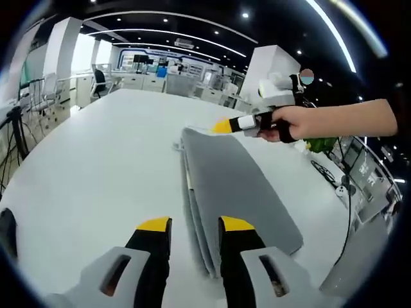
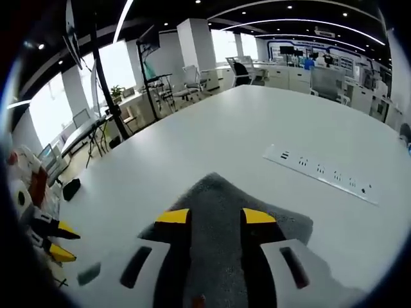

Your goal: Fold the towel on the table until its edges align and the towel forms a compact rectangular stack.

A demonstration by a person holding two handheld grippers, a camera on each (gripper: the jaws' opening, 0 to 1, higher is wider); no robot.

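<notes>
Left gripper view looks down the length of a grey towel (image 1: 237, 186) lying folded into a long narrow strip on the white table (image 1: 96, 167), several layers showing along its near left edge. The left gripper (image 1: 195, 224) sits at the strip's near end, jaws parted with nothing between them. At the far end the right gripper (image 1: 223, 126), held in a person's hand (image 1: 289, 122), has its yellow tips at the towel's corner (whether it pinches cloth there I cannot tell). Right gripper view has that gripper (image 2: 215, 216) with jaws apart over the grey cloth (image 2: 218, 192), a flush socket strip (image 2: 324, 172) beyond. My reading: the lengthwise folds are done and an end-to-end fold is next, which calls for gripping all layers at one end and carrying them onto the other, edges matched
</notes>
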